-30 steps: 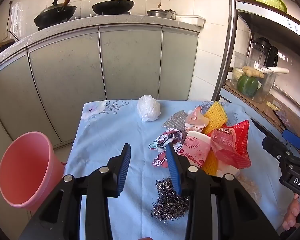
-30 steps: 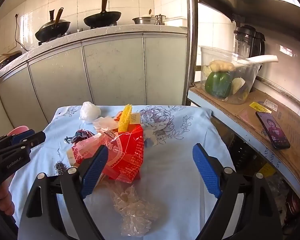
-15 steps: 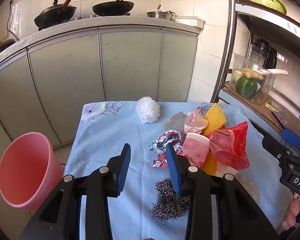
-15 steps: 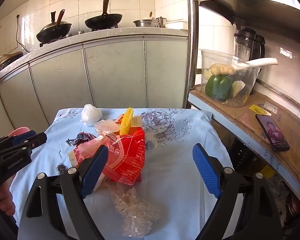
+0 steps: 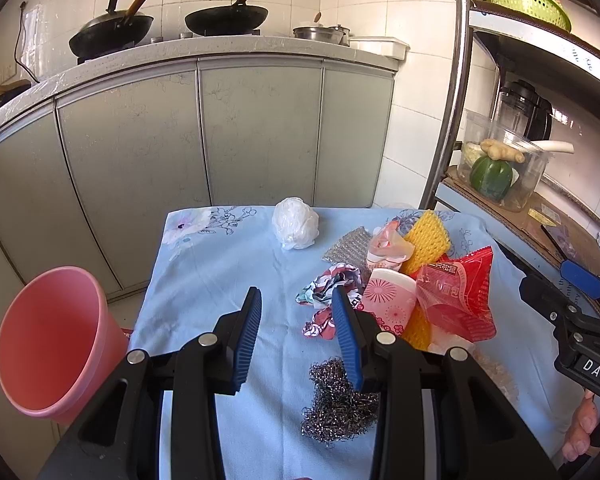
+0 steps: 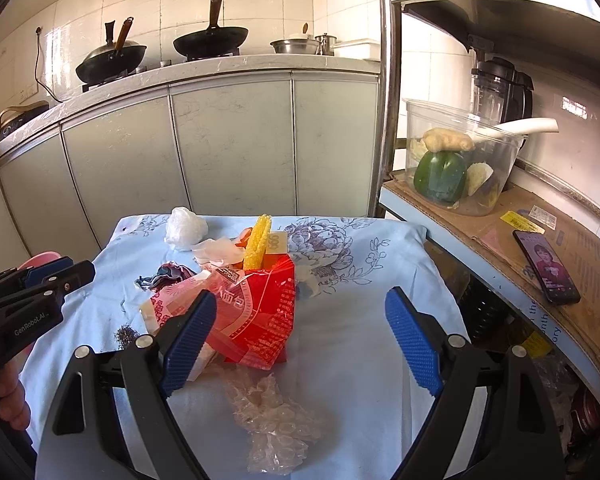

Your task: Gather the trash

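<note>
Both tongs, left tongs (image 5: pixel 296 316) and right tongs (image 6: pixel 300 322), gape empty above the table (image 5: pixel 220 264); the right tongs' near finger hides part of the red wrapper (image 6: pixel 260 312) mid-table, the steel wool (image 5: pixel 338 400) partly covered.

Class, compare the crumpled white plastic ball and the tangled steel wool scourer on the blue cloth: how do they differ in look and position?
The crumpled white plastic ball is pale, smooth and rounded; the tangled steel wool scourer is dark grey, wiry and flatter. The ball lies at the cloth's far end, apart from the trash pile; the scourer lies near, beside the left gripper. Both rest loose on the blue flowered tablecloth, untouched.
</note>
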`<state>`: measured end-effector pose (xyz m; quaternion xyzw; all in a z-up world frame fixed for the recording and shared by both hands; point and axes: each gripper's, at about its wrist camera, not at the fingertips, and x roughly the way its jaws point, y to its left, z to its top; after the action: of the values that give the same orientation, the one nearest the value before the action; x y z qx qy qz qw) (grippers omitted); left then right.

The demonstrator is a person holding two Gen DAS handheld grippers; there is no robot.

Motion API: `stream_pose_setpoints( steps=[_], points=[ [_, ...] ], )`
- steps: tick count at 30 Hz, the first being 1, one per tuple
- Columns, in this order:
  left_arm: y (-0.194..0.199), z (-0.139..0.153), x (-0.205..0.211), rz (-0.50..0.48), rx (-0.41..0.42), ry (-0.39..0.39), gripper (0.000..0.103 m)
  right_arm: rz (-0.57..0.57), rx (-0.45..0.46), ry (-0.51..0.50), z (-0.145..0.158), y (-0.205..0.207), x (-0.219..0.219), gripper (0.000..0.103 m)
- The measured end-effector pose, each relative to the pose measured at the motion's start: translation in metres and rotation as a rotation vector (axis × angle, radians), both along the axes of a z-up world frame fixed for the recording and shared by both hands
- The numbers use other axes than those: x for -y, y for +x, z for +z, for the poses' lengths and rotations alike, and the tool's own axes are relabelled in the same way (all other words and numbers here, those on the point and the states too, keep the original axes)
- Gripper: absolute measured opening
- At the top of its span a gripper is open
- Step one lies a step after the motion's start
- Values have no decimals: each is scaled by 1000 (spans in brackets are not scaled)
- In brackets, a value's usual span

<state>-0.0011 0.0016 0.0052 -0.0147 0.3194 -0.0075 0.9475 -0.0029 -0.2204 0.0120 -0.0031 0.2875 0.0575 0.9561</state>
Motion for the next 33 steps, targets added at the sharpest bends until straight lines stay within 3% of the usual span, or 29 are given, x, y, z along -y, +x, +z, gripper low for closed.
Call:
stream_pose_setpoints(
  steps=[33],
  points=[
    [1, -3, -1, 10, -10, -8, 36, 13, -21, 9, -6, 1, -2, 87]
  ],
)
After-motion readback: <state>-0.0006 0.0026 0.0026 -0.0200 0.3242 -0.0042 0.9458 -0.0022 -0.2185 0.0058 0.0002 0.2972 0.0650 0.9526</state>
